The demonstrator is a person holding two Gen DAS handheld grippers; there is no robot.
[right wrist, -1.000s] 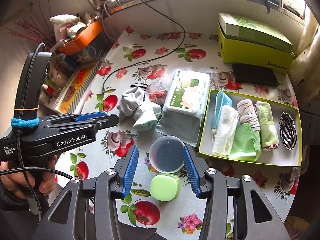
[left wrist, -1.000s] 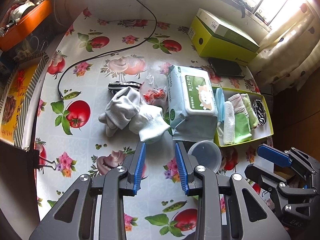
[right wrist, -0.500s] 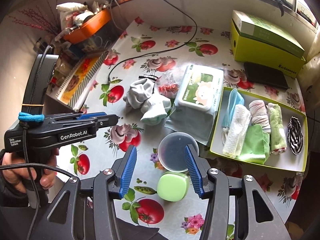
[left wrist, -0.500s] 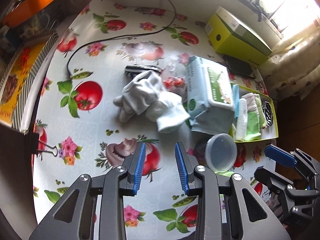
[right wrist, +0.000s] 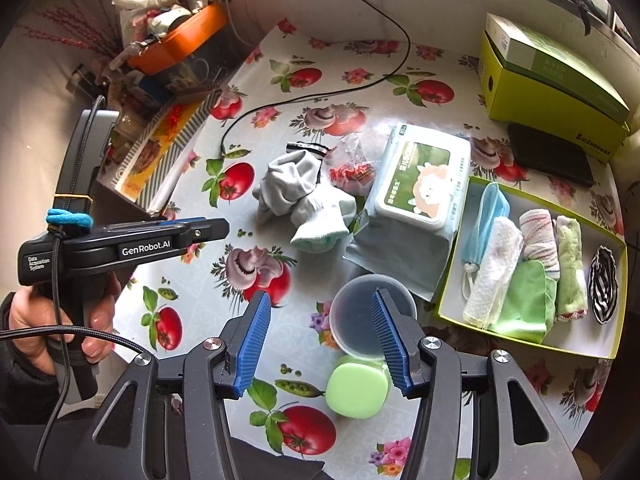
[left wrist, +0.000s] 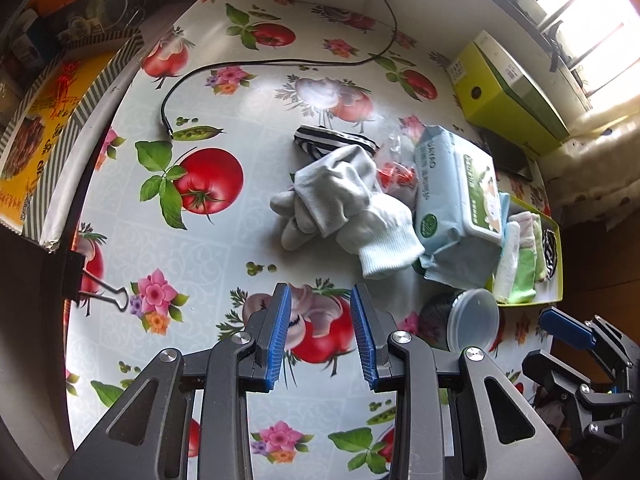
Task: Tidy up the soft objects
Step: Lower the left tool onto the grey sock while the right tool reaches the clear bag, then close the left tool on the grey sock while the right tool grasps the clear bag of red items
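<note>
A heap of pale grey and light-blue socks (left wrist: 344,200) lies mid-table; it also shows in the right wrist view (right wrist: 304,204). A black-and-white striped cloth (left wrist: 332,142) lies just behind it. My left gripper (left wrist: 320,334) is open and empty, a short way in front of the socks. My right gripper (right wrist: 320,342) is open and empty, above a clear plastic tub (right wrist: 370,316). A yellow-green tray (right wrist: 616,304) at the right holds a blue mask, rolled towels, green cloths and a striped cloth.
A wet-wipes pack (right wrist: 416,196) lies between the socks and the tray. A small bag with red bits (right wrist: 350,168) sits behind the socks. A green soap-like block (right wrist: 358,390), a black cable (left wrist: 260,66), a green box (right wrist: 552,84) and a binder clip (left wrist: 100,288) are also on the table.
My left gripper has drawn back and left from the socks, so they sit farther ahead. My right gripper has shifted slightly. Both stay open.
</note>
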